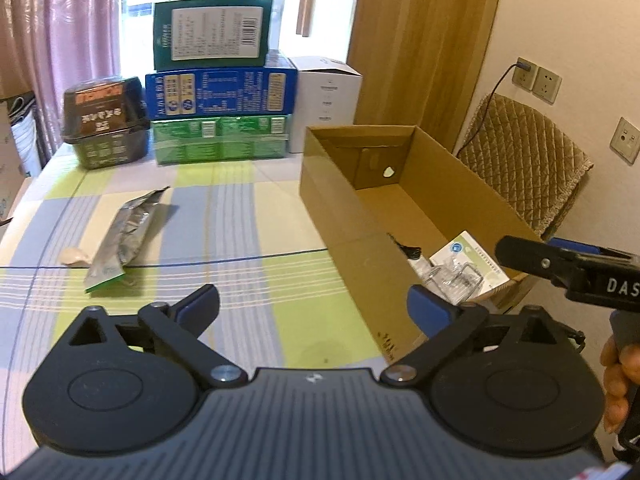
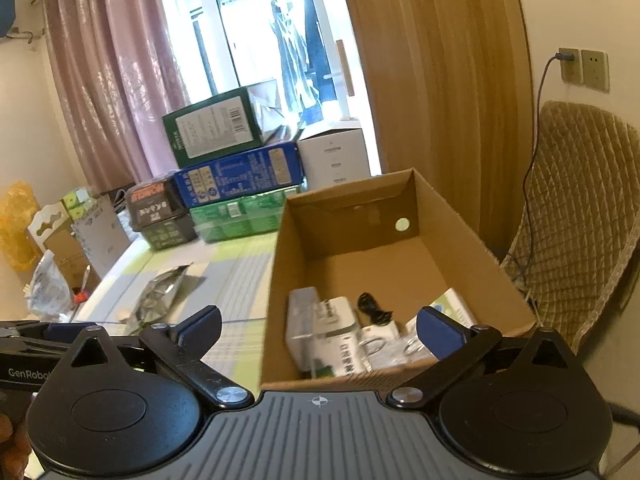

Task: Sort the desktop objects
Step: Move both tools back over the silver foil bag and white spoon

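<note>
Over the cardboard box, both tools agape

Brown cardboard box at two o'clock; green-yellow-blue checked tablecloth; silver foil pouch at nine o'clock.

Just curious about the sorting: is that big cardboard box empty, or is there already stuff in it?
Partly filled. The cardboard box holds a white packet, a black cable and other small packages at its near end; its far floor is bare.
</note>
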`<action>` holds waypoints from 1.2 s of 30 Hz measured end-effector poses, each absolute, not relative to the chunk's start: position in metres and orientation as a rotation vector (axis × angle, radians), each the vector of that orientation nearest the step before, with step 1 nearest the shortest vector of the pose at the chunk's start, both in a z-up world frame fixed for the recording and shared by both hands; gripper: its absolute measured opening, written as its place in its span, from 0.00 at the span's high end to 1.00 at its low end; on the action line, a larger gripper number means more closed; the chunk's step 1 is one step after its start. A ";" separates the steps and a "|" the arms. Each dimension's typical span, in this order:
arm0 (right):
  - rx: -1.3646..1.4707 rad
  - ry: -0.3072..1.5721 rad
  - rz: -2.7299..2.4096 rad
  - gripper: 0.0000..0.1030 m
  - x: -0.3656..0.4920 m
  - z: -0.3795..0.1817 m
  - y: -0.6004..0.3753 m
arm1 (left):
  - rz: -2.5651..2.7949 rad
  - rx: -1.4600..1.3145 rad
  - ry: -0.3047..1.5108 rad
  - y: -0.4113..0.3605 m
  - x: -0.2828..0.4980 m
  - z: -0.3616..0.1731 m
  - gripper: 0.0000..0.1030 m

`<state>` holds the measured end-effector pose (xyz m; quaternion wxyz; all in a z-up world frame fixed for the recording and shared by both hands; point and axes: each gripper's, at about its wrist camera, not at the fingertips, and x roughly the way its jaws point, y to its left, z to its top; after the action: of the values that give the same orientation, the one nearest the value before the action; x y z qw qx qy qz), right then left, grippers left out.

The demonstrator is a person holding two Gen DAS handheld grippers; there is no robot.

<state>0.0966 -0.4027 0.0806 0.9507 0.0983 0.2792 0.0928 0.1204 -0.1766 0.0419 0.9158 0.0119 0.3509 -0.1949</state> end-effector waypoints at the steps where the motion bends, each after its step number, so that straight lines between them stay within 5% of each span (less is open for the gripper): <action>1: 0.205 0.571 0.189 0.02 0.094 0.080 -0.400 | -0.395 0.028 0.721 -0.173 0.118 0.042 0.02; 36: 0.247 0.628 0.337 0.02 0.058 0.071 -0.310 | -0.113 -0.022 0.788 -0.019 0.075 0.017 0.01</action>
<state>0.0576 -0.3098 0.0710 0.9297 0.1204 0.3067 0.1648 0.0750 -0.0187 0.0166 0.9218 -0.0105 0.3835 -0.0552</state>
